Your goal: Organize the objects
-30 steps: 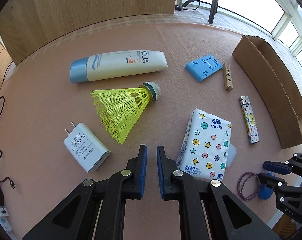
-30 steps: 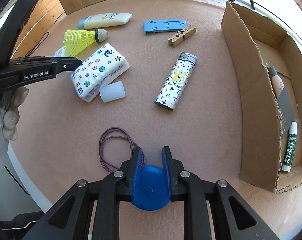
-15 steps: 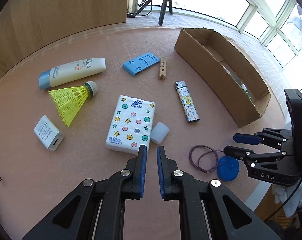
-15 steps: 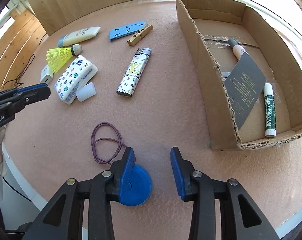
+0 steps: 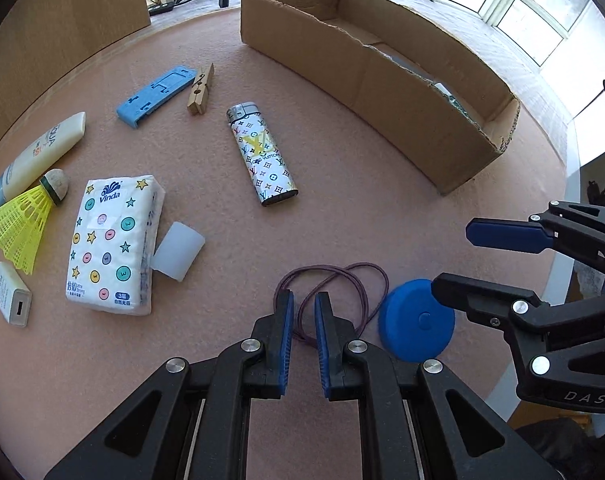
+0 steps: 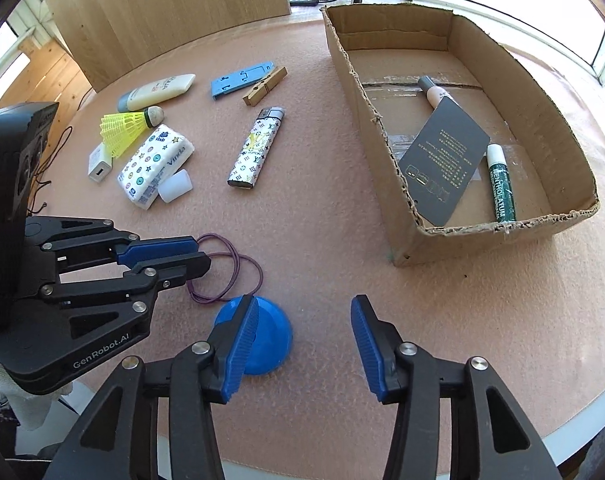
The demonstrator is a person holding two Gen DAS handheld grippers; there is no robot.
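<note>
Left tongs [image 5: 302, 312] clenched, seemingly over hair tie [image 5: 342, 280]; right tongs [image 6: 302, 320] opening, empty.

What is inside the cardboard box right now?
In the box lie a grey card, a green-and-white lip balm stick and a pale tube whose lower end the card covers. Anything else under the card is hidden.

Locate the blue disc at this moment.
In both views the blue disc lies on the mat by the near edge, beside the purple band, under the right gripper's left finger.
</note>
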